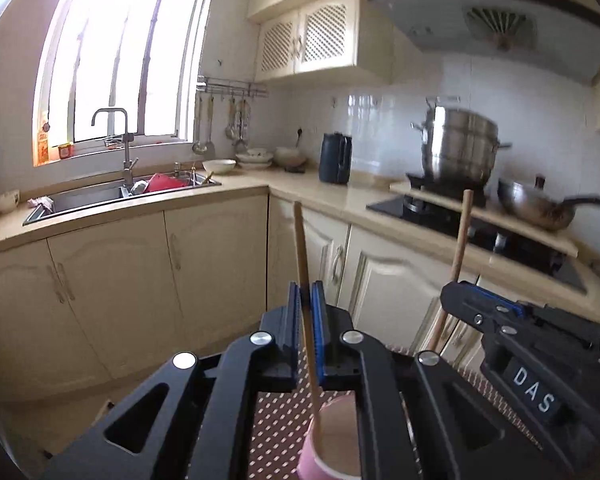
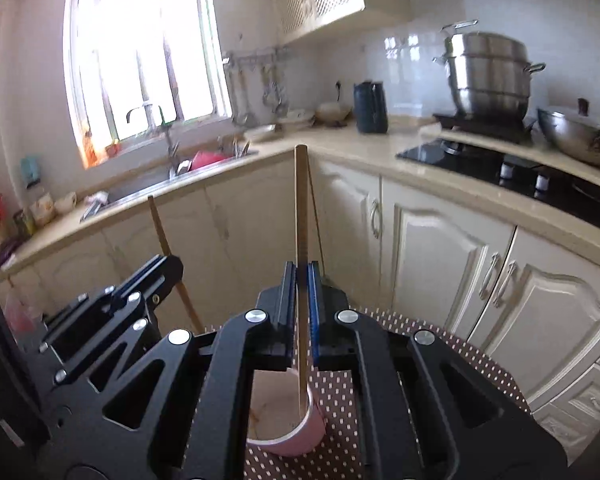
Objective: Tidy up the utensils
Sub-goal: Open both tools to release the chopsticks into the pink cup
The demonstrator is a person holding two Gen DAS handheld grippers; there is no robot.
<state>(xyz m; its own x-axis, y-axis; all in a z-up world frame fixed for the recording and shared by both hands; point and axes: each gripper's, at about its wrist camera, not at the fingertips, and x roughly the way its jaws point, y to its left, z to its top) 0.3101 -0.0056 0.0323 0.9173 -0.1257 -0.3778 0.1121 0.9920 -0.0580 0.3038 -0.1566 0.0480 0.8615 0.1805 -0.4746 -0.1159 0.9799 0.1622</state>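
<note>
Right, the left gripper (image 1: 308, 300) is clamped tight on a wooden chopstick (image 1: 305, 276), blue pads pressing it from both sides. That stick stands nearly upright, leaning a touch to the left at the top, and its lower end dips into a pink cup (image 1: 332, 440) sitting directly beneath the gripper. Over to the right in the same view, the right gripper (image 1: 452, 286) shows from the side, with a second chopstick (image 1: 460, 236) rising out of it.

From the right wrist camera, the right gripper (image 2: 302, 276) is likewise squeezed shut around its chopstick (image 2: 300, 208), which stands straight up and runs down into the pink cup (image 2: 288, 420), resting against the inside of the cup's right wall. The cup has a pale, stained interior and tilts toward the camera. Beside it on the left, the left gripper (image 2: 168, 264) appears side-on with its stick (image 2: 160, 224) slanting up to the left.

The cup sits on a tabletop covered by a brown cloth with white dots (image 2: 440, 344). Beyond, cream cabinets (image 1: 120, 280) wrap around the corner, a sink (image 1: 112, 194) with a tap lies under the bright window, a dark kettle (image 1: 335, 158) stands on the counter, and a tall steel pot (image 1: 458, 146) and a wok (image 1: 540, 208) sit by the black hob (image 2: 480, 160).
</note>
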